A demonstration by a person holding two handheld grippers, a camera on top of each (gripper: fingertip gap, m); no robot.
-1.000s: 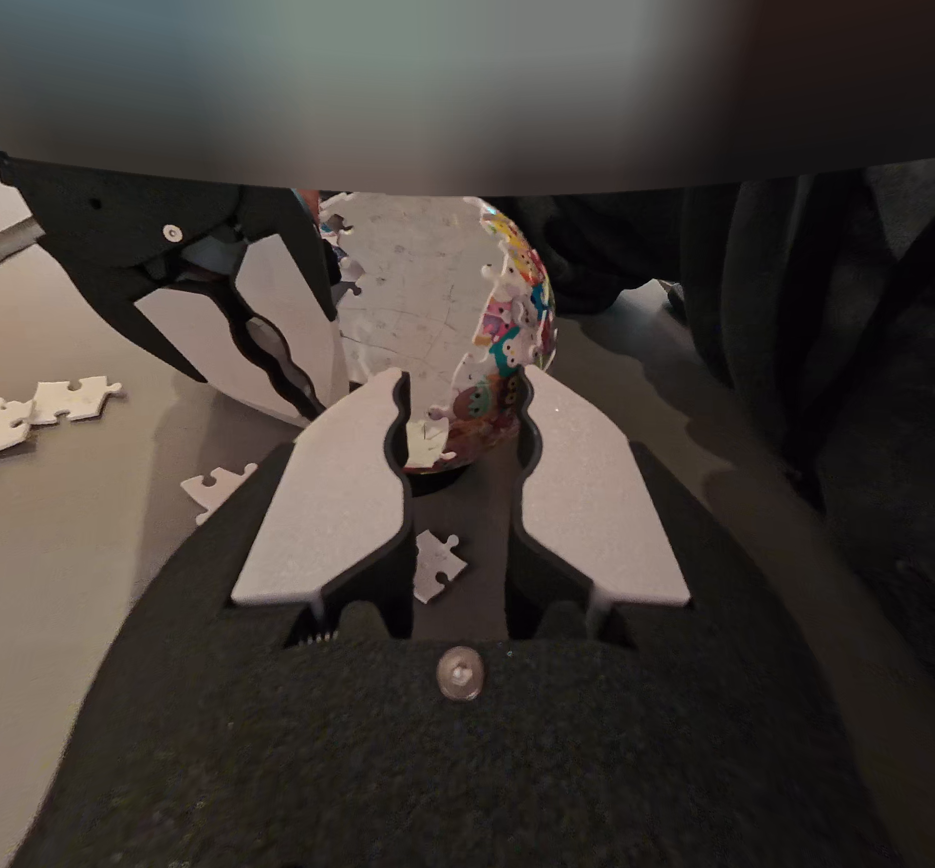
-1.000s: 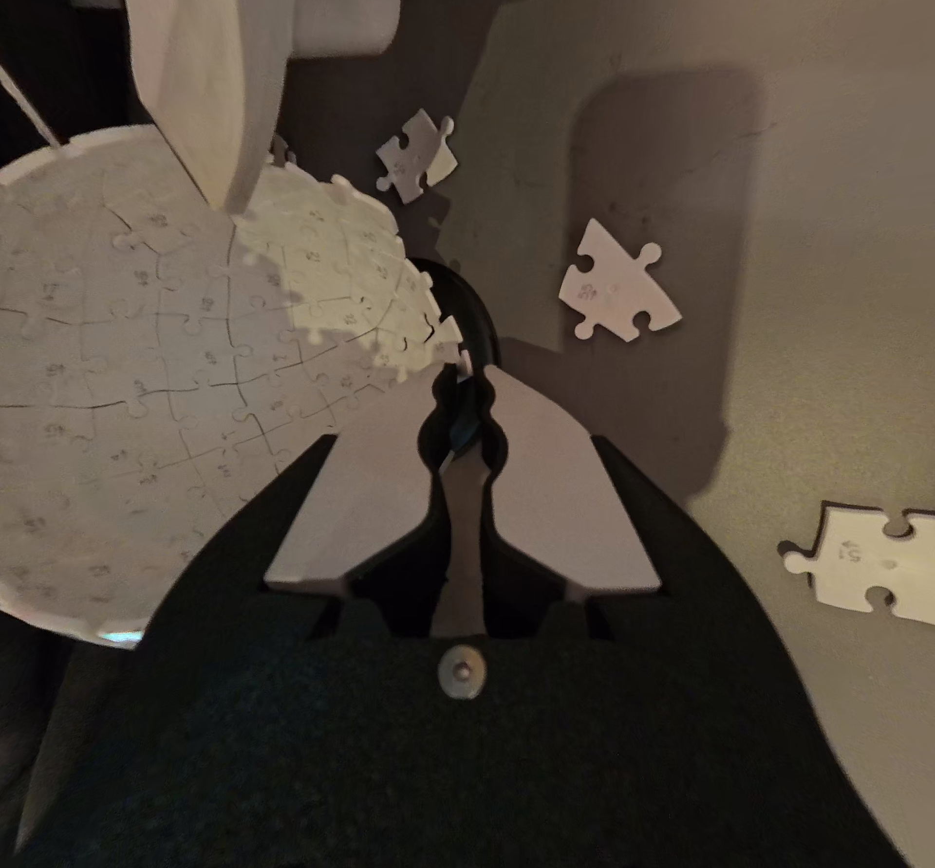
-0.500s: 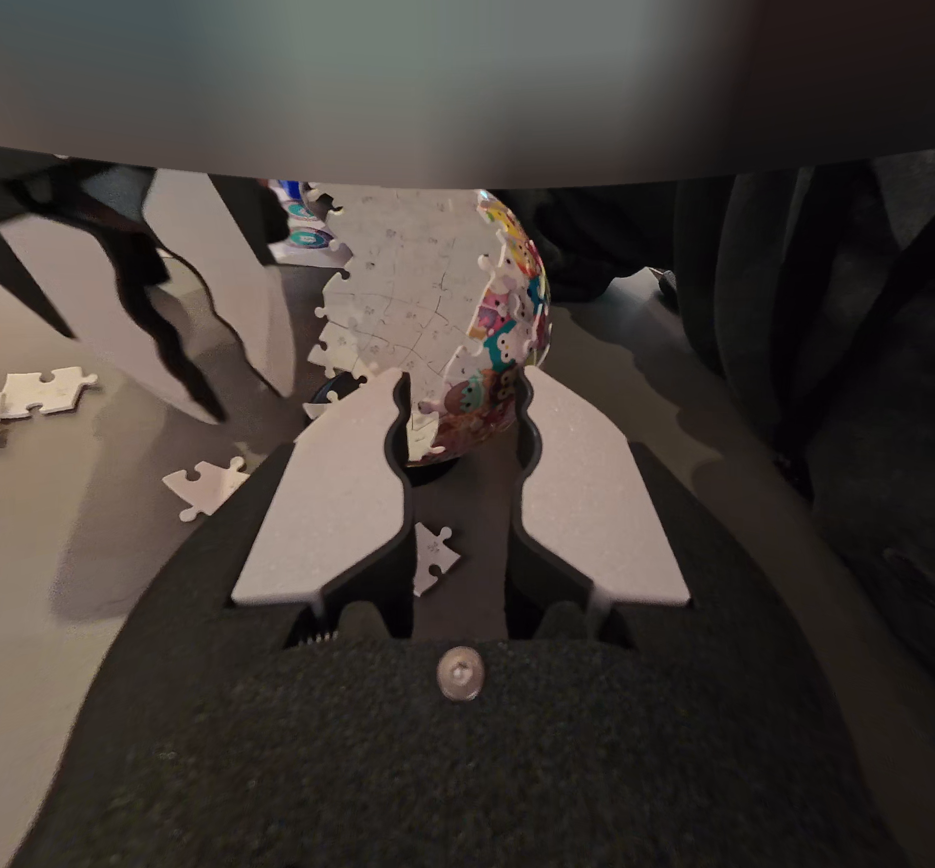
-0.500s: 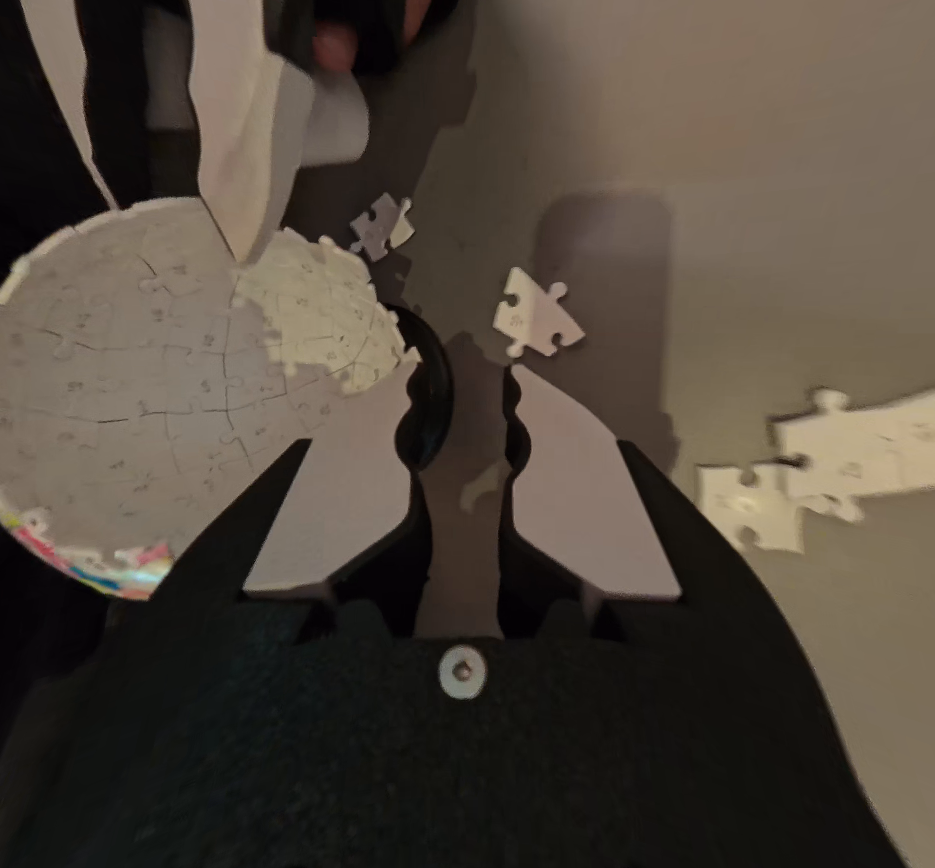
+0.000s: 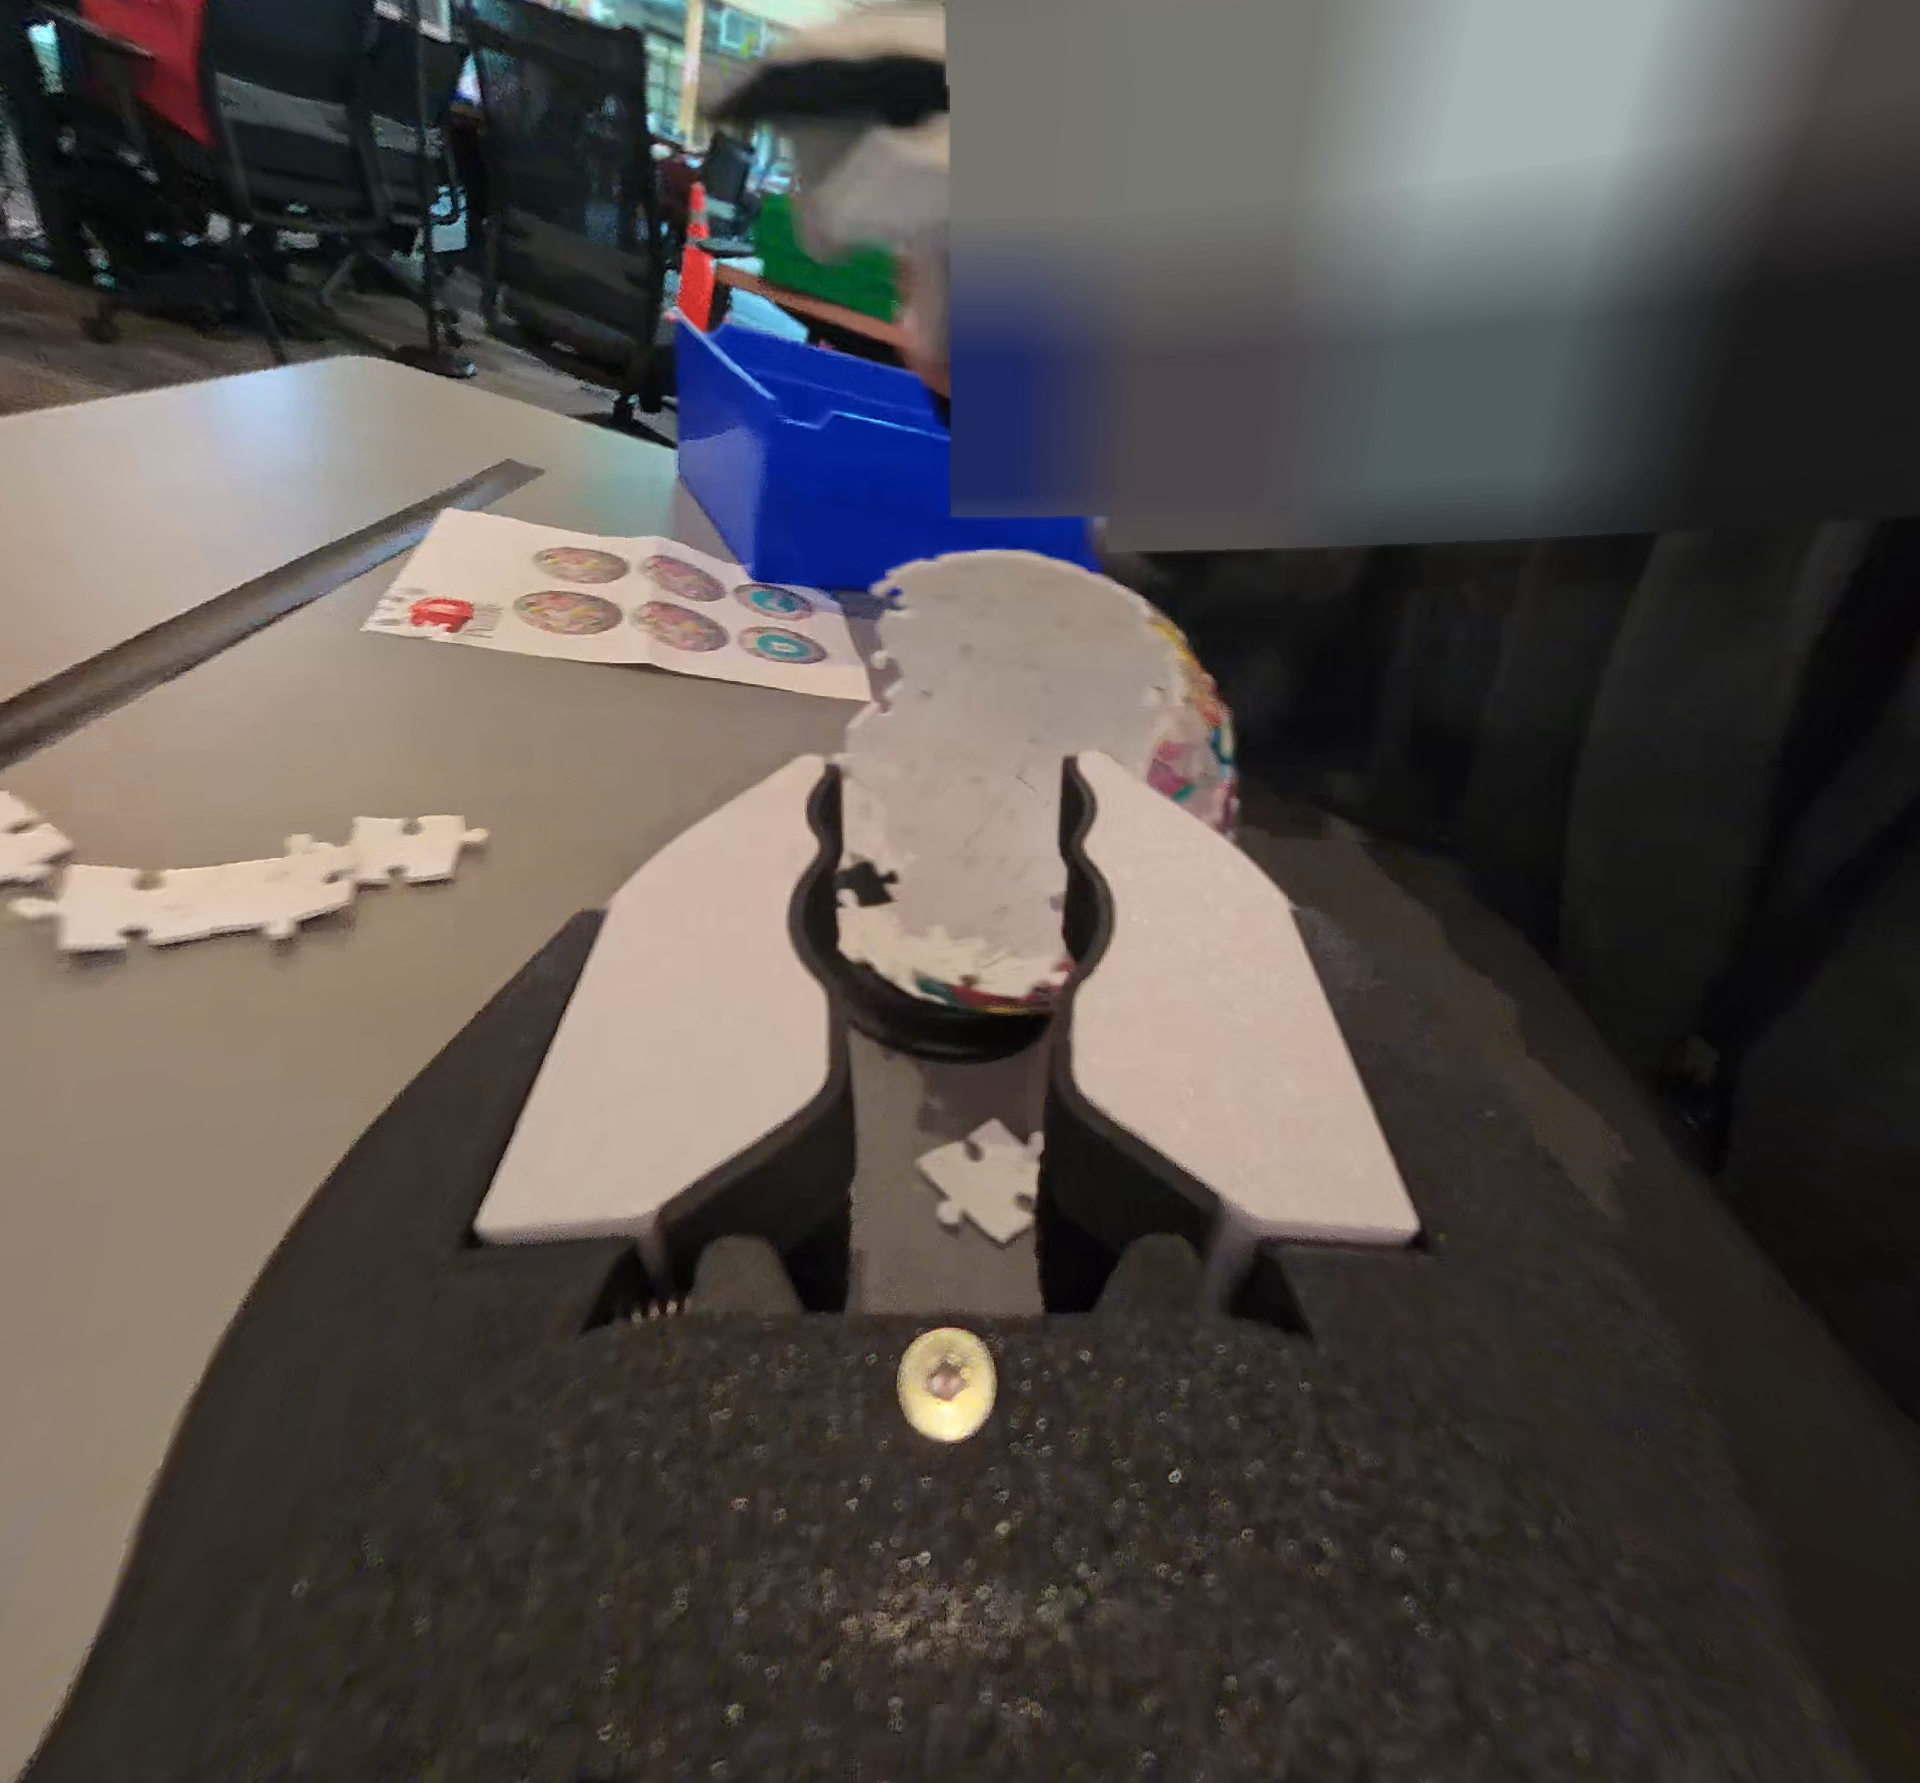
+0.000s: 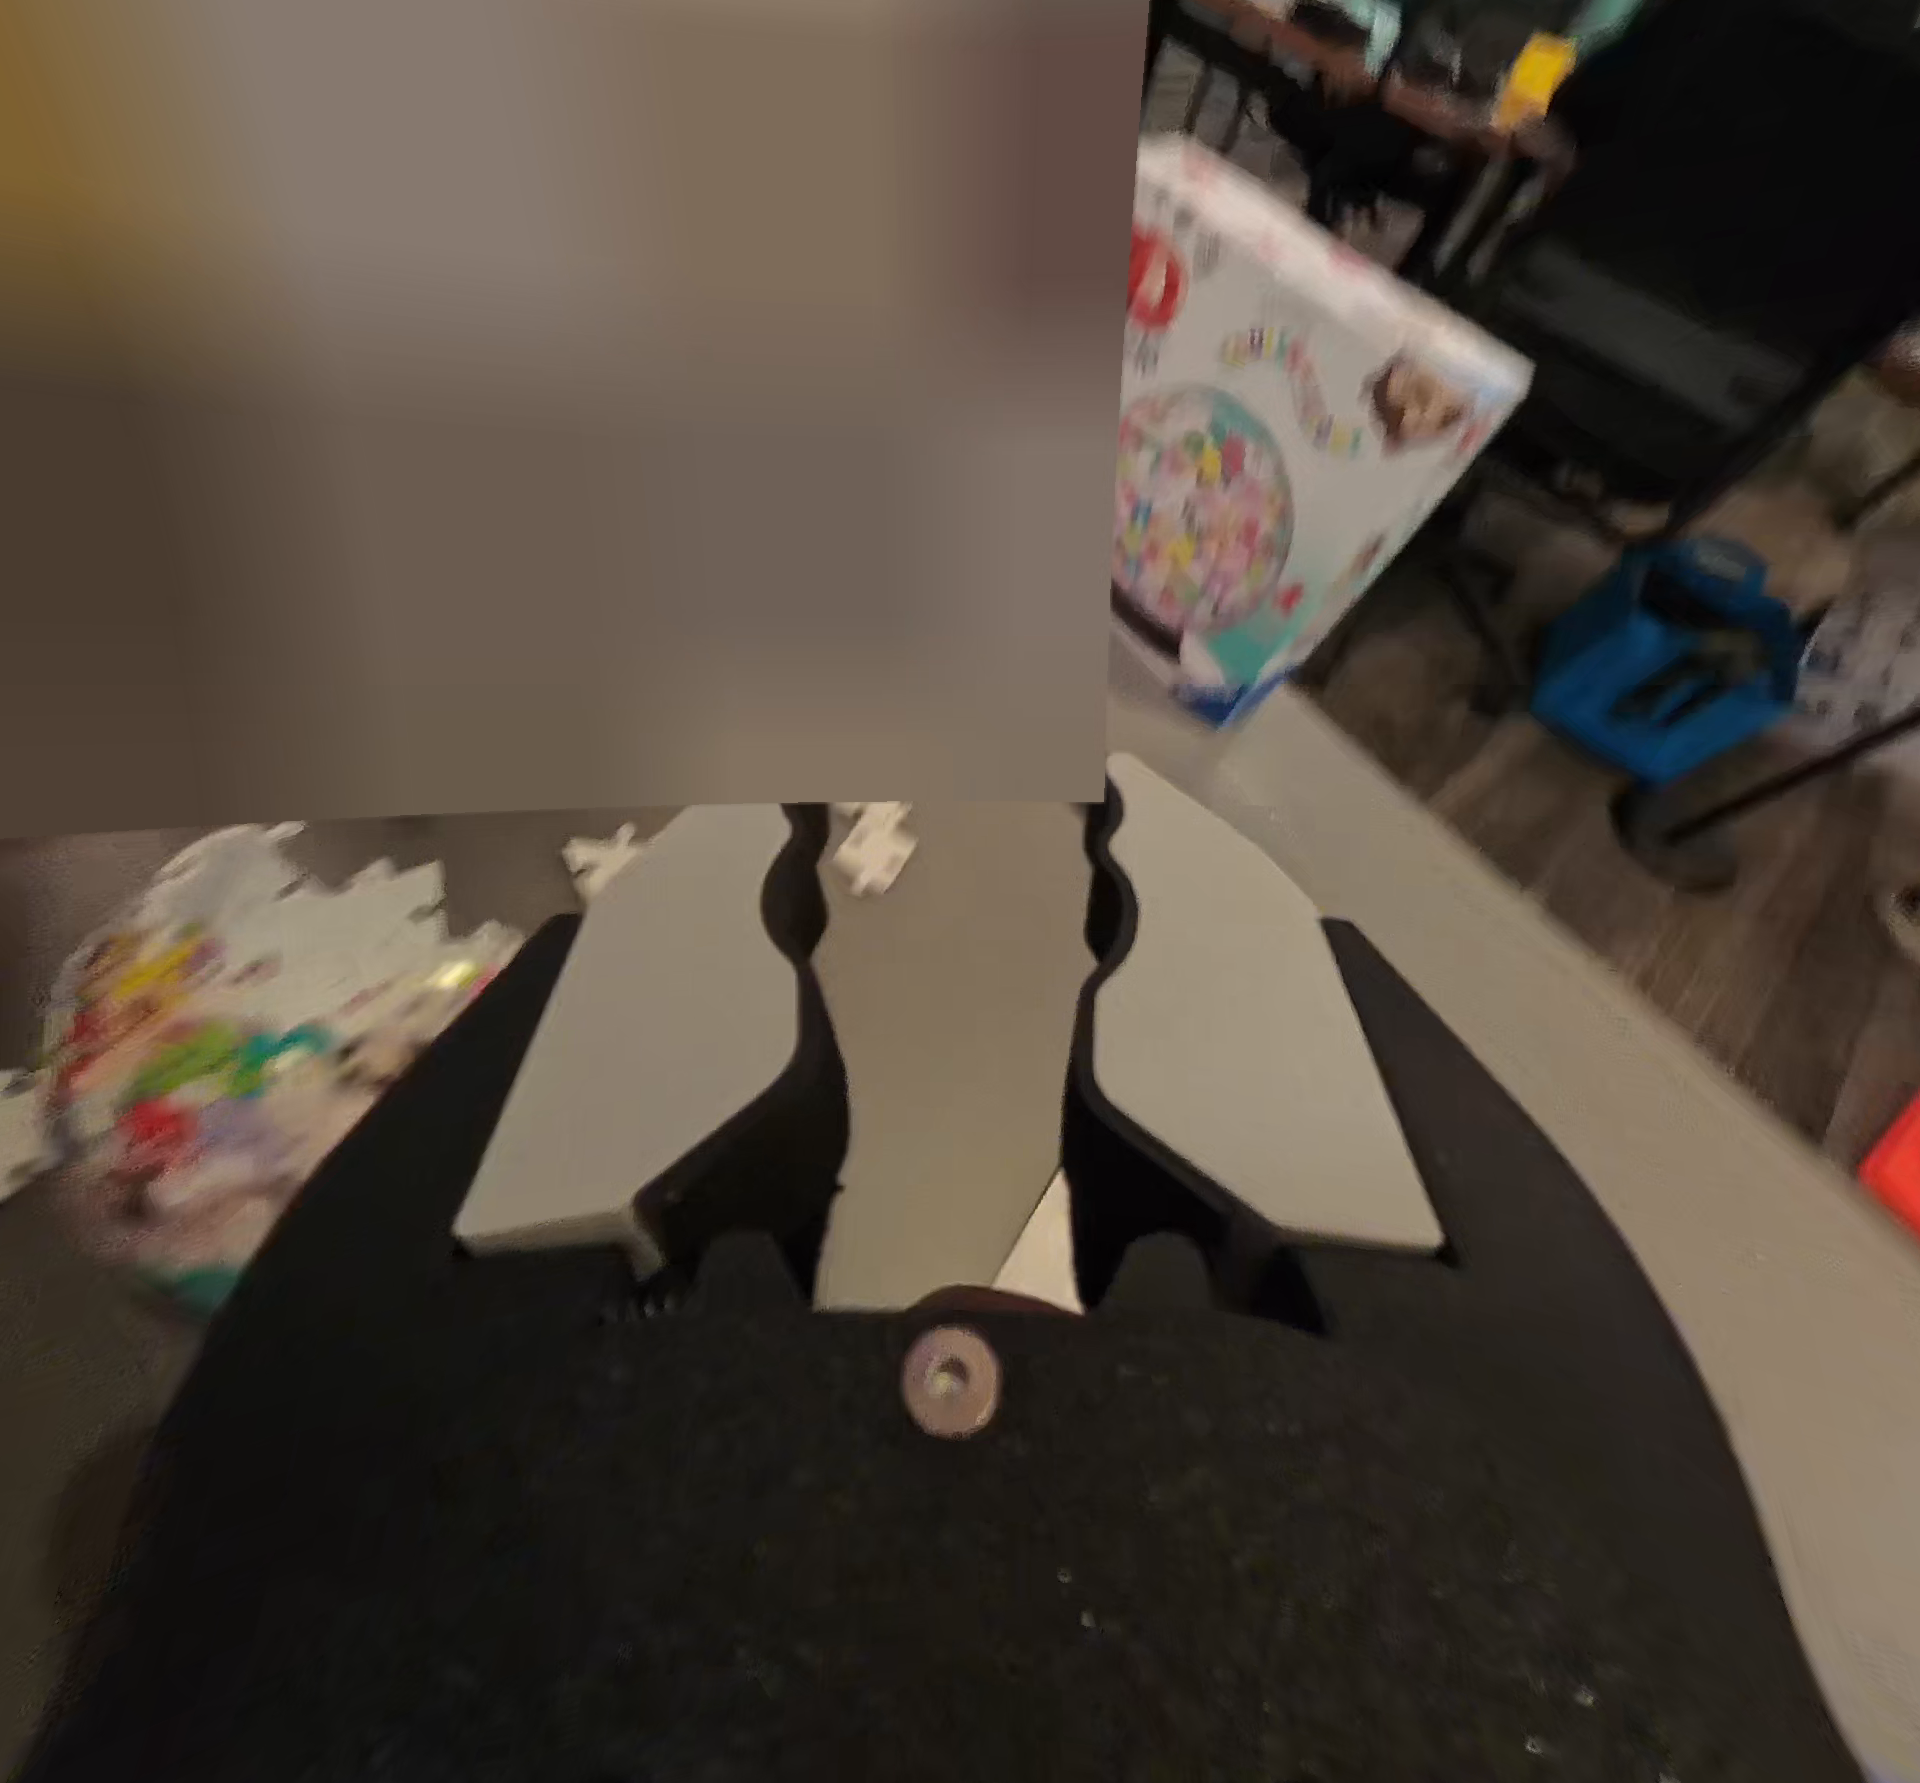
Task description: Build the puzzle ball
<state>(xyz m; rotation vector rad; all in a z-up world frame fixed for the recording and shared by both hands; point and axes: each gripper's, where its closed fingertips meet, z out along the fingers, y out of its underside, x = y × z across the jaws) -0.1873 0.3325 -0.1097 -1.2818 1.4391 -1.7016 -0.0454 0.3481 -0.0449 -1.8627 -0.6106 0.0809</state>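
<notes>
Left gripper (image 5: pixel 951 798) spread, fingers flanking the half-built puzzle ball (image 5: pixel 997 757), which stands on a black ring stand (image 5: pixel 935 1021) on the desk (image 5: pixel 312 715). Right gripper (image 6: pixel 951 860) spread, empty, over bare desk; ball at its left.

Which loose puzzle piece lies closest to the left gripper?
The single white piece lying between the left gripper's fingers; the joined strip lies far off left.
</notes>
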